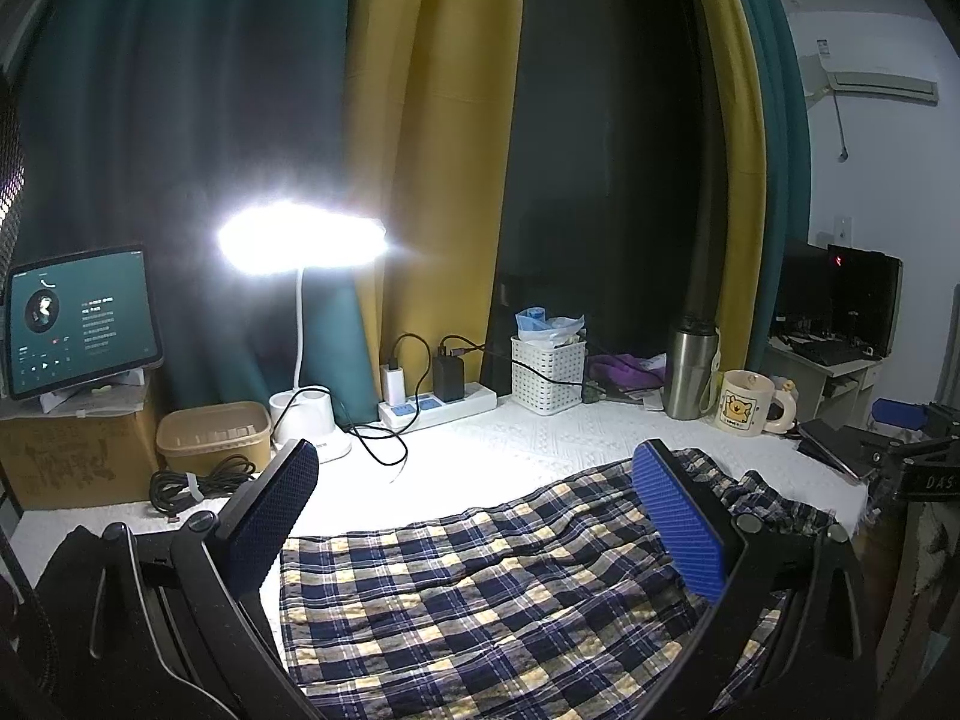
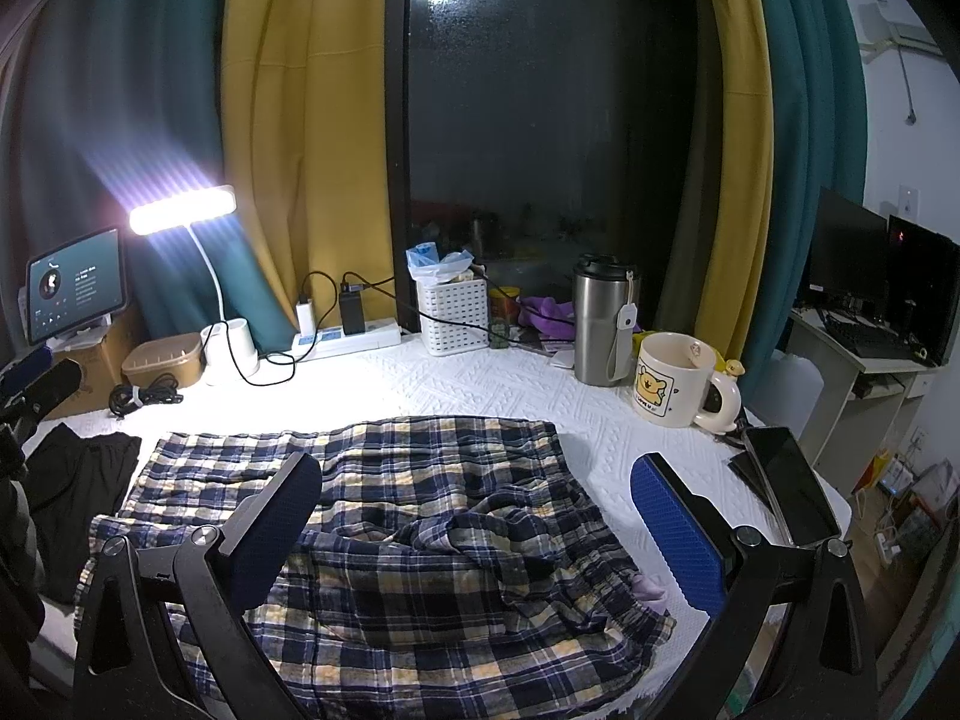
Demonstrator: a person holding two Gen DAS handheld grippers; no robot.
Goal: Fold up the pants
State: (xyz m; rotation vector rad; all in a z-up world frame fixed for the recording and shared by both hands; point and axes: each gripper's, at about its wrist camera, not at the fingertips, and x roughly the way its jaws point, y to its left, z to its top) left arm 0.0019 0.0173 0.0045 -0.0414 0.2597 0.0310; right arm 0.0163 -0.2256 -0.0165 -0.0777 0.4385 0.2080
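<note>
- Plaid pants (image 2: pixel 384 516) spread over the near half of the tabletop (image 2: pixel 480 384), covered by a white textured cloth; rumpled toward the right near corner, flatter toward the left.
- Left gripper (image 1: pixel 474 522) above the pants, jaws wide, nothing between them; blue pads (image 1: pixel 678 528) clear of the fabric.
- Right gripper (image 2: pixel 477 531) above the bunched part of the pants, jaws wide too, gripping nothing.
- Black garment (image 2: pixel 78 480) at the left edge, just beside the pants.
- Lit desk lamp (image 2: pixel 180 210) near the far left corner, with a tan tub (image 2: pixel 162 360) and a coiled black cable (image 2: pixel 144 396) beside its base.
- Tablet (image 1: pixel 84 318) with a glowing screen, propped on a cardboard box (image 1: pixel 72 450) at the far left.
- Power strip (image 2: pixel 354 339) along the far edge, two chargers plugged in.
- White basket (image 2: pixel 453 312) next along the far edge, then a steel tumbler (image 2: pixel 600 324).
- Cream mug (image 2: pixel 675 381) with a cartoon bear, near the right edge, just beside the tumbler.
- Dark flat devices (image 2: pixel 786 486) at the right edge, partly overhanging.
- Yellow and teal curtains (image 2: pixel 288 120) behind, around a dark window.
</note>
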